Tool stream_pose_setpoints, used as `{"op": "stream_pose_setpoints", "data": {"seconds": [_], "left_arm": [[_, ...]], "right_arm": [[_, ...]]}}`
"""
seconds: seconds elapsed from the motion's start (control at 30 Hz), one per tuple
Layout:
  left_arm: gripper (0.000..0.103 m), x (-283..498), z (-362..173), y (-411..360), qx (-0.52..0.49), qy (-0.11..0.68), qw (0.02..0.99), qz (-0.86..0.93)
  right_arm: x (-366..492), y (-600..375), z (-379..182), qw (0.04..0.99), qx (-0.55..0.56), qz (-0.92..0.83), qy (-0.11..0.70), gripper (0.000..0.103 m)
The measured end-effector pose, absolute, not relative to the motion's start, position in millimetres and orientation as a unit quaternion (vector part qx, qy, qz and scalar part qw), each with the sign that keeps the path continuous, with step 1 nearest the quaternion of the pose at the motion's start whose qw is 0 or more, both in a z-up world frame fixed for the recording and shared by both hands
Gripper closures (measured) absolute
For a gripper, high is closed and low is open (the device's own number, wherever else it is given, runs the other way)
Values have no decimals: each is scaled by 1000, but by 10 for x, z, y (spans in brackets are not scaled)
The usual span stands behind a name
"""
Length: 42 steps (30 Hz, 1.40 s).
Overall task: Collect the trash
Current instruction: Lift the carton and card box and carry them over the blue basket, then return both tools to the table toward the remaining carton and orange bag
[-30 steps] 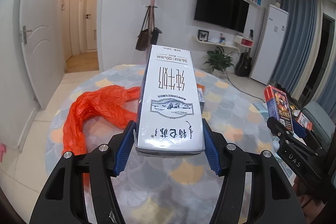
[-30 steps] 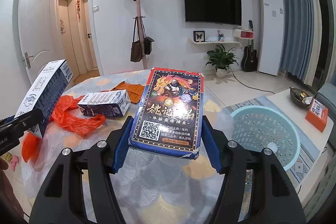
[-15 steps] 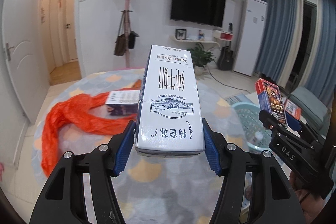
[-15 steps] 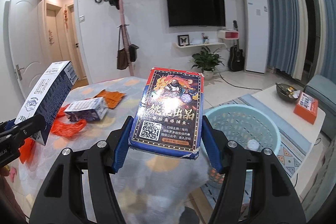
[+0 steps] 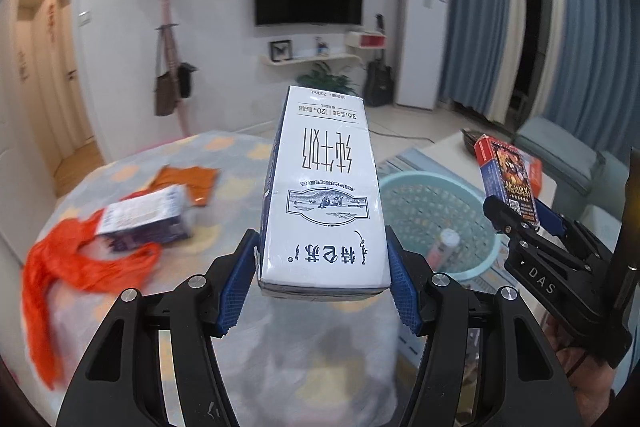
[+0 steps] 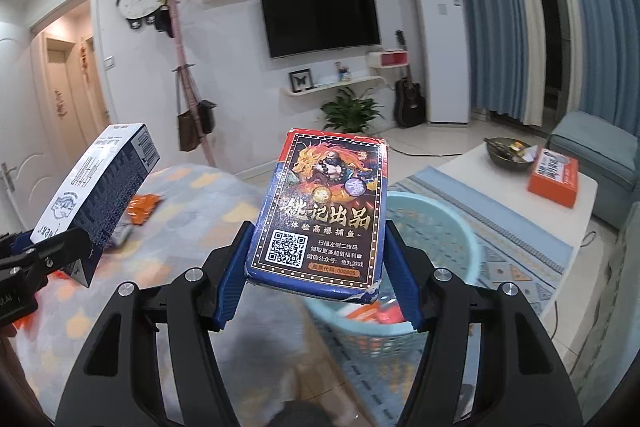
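Note:
My left gripper (image 5: pixel 322 287) is shut on a white milk carton (image 5: pixel 324 195) with blue print, its blue pads pressing both sides. My right gripper (image 6: pixel 316 285) is shut on a dark card box (image 6: pixel 322 215) with a dragon picture and a QR code. Each view shows the other hand too: the right gripper (image 5: pixel 520 223) with the card box (image 5: pixel 508 179) at the right, the milk carton (image 6: pixel 94 187) at the left. A pale blue laundry-style basket (image 5: pixel 436 203) stands on the floor past the table edge, with a small bottle (image 5: pixel 442 247) in it. The card box hangs over the basket (image 6: pixel 460 235).
On the round table (image 5: pixel 240 163) with a patterned cloth lie a second small carton (image 5: pixel 148 215), an orange plastic bag (image 5: pixel 68 263) and an orange wrapper (image 5: pixel 188 179). A low white table (image 6: pixel 520 187) bears a bowl and an orange box (image 6: pixel 554 177). A coat stand (image 6: pixel 188 75) stands behind.
Both grippers have swung to the right, away from the table's middle and toward the basket, each keeping its box. The basket now fills more of both views.

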<state>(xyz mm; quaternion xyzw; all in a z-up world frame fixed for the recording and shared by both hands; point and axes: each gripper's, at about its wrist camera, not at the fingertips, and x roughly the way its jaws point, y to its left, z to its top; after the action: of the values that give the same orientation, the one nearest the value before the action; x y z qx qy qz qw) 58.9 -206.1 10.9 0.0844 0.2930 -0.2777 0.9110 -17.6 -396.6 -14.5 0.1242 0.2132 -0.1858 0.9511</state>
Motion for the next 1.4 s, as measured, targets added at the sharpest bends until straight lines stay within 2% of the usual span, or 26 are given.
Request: {"op": "stream_pose_setpoints", "data": {"seconds": [0.43, 0.6, 0.77, 0.83, 1.0, 1.13, 1.2, 1.4], "left_arm": [[45, 964, -189, -3343, 142, 331, 863, -355], [46, 1172, -437, -3606, 157, 360, 853, -344], [46, 1371, -551, -3582, 148, 387, 850, -324], [44, 1432, -549, -3523, 133, 397, 849, -323], [39, 1522, -481, -3532, 92, 410, 847, -326], [39, 1504, -446, -3825, 110, 387, 847, -348], [46, 1525, -438, -3957, 136, 393, 844, -339], [42, 1448, -202, -3588, 100, 377, 858, -334]], "right_arm": [[-53, -4924, -654, 925, 158, -231, 256, 43], [188, -5115, -923, 916, 160, -231, 287, 41], [454, -5281, -1269, 890, 149, -242, 357, 37], [418, -5307, -1308, 889, 160, -240, 355, 31], [294, -5313, -1314, 891, 197, -232, 338, 30], [203, -5255, -1265, 894, 203, -235, 323, 30], [133, -5248, -1235, 893, 205, -238, 321, 30], [-155, -5356, -1127, 891, 224, -257, 300, 30]]}}
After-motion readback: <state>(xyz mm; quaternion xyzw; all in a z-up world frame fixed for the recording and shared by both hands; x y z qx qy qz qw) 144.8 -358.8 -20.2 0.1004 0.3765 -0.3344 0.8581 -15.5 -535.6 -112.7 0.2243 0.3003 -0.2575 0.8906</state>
